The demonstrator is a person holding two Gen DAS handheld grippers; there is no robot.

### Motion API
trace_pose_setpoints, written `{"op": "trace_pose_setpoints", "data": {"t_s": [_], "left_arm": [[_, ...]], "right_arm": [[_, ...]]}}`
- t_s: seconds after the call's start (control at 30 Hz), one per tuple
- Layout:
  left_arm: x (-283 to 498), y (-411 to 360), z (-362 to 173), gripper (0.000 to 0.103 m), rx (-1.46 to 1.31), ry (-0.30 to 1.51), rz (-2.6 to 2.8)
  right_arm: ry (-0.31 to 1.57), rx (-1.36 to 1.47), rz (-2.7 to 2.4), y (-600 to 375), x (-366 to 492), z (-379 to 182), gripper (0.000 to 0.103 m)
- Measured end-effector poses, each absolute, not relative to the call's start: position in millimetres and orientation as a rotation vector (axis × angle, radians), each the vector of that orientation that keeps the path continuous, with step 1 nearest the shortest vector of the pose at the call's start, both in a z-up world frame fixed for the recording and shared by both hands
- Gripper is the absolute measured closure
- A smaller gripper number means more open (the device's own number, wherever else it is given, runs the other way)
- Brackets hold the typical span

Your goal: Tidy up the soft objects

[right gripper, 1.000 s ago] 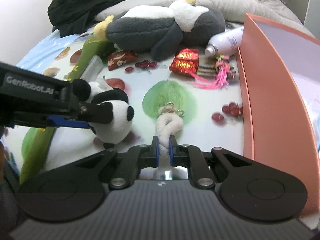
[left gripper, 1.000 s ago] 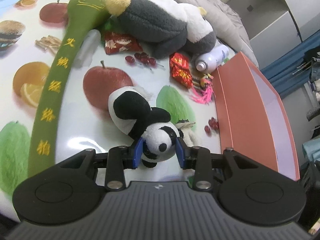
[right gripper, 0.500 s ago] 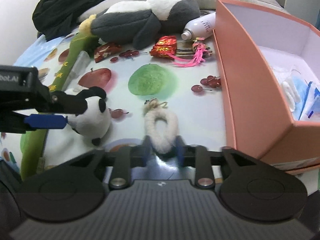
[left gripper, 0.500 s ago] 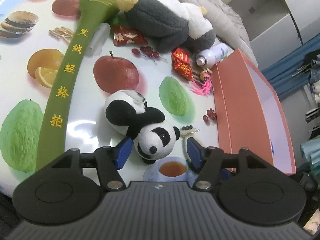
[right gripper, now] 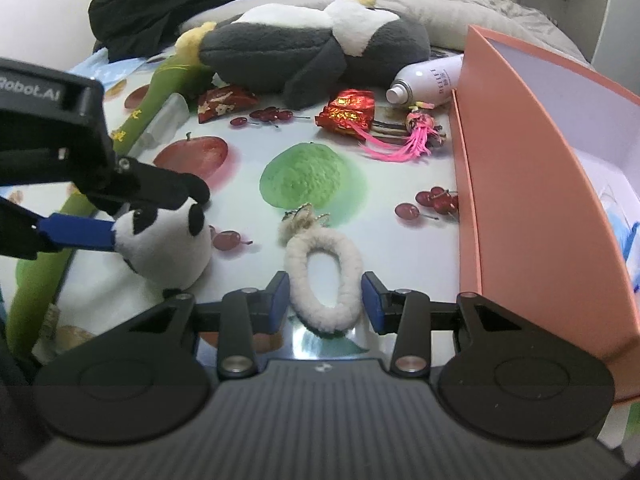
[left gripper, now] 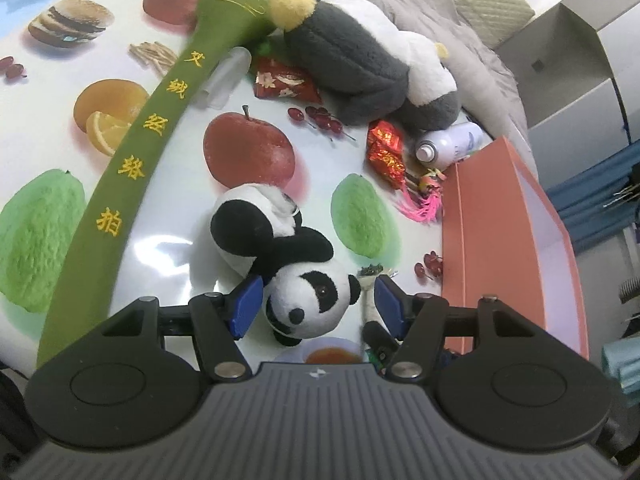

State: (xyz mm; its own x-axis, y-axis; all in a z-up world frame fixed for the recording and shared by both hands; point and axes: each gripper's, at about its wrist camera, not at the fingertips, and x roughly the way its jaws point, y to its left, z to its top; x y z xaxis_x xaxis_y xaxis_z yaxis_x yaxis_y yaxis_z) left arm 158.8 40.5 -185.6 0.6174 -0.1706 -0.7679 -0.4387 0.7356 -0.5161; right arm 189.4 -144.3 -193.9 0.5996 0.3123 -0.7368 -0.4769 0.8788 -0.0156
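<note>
Fruit-print tablecloth [right gripper: 308, 176], grey bedding behind. Two plush toys: panda [left gripper: 308, 300] between released left gripper [left gripper: 316, 300] pads; penguin [right gripper: 312, 48] at rear. One fluffy ring [right gripper: 324, 276] inside released right gripper [right gripper: 324, 300]. One box [right gripper: 532, 216] right

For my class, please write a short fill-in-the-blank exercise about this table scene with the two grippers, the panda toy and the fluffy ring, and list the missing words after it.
1. The head of the panda plush sits between the open jaws of the ____ gripper.
2. The fluffy white ring lies flat between the jaws of the right gripper, which are ____.
3. The tall box to the right of the ring is ____ on the outside.
4. The white spray bottle lies on its ____.

Missing words: left; open; orange; side
</note>
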Motion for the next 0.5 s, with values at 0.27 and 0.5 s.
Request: {"op": "trace_pose_setpoints", "data": {"t_s": [0.27,0.5], "left_arm": [[160.4,31.1,-193.0,0.036,-0.716,0.926,0.204],[164.0,30.0,-196.6,0.036,-0.697,0.921,0.211]], "right_arm": [[0.794,-0.221,0.528,-148.4,189.5,-199.3,0.070],[0.793,-0.204,0.500,-152.5,182.6,-193.7,0.086]]}}
